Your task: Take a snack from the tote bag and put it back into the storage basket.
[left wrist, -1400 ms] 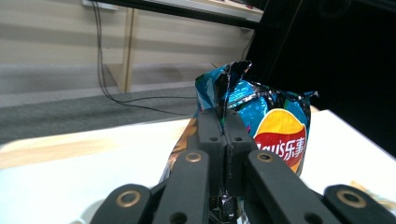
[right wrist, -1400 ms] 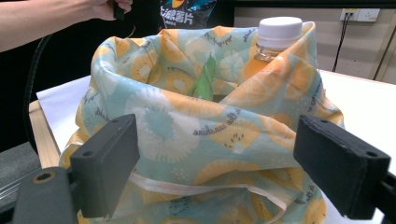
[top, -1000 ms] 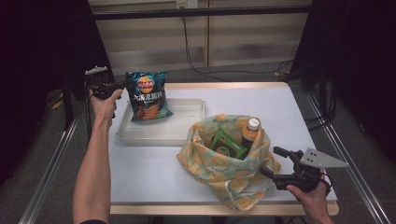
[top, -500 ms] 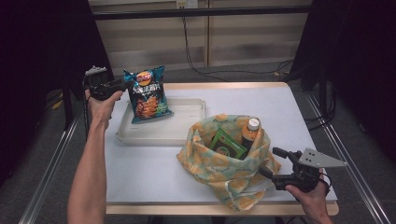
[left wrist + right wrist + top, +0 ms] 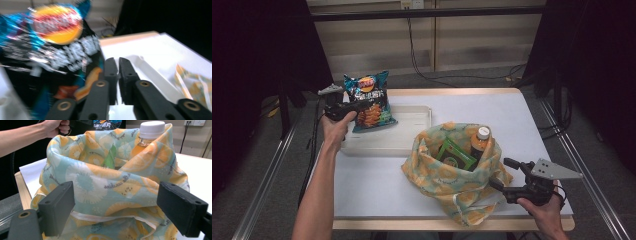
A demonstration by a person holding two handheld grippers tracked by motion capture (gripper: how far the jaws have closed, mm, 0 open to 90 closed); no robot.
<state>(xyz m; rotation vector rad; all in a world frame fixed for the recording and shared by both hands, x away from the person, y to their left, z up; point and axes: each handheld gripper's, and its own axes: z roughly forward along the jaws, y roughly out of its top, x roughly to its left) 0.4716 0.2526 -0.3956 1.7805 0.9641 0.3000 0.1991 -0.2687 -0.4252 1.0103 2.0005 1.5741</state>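
Note:
A blue chips bag [image 5: 367, 100] stands tilted above the left end of the white tray [image 5: 412, 117]. My left gripper [image 5: 354, 106] has just closed its jaws on the bag's lower left edge. In the left gripper view the jaws [image 5: 118, 60] are nearly together, with the chips bag [image 5: 50, 50] on their left. A fruit-print cloth bag [image 5: 447, 175] holds a white-capped bottle [image 5: 482, 137] and a green box [image 5: 454, 155]. My right gripper [image 5: 499, 172] is open at the bag's near right side. In the right gripper view [image 5: 115, 187] its jaws stand wide before the cloth bag [image 5: 105, 182] and the bottle [image 5: 151, 132].
A white sheet covers the table [image 5: 512, 115], with a wooden edge along the front. Metal rails run down both sides of the table. Cables hang along the wall behind. A person's left forearm [image 5: 319, 185] reaches over the table's left side.
The left hand has shifted right and slightly down, closer to the chips bag. The bag has tipped a little more upright. The right gripper and the cloth bag have stayed in place.

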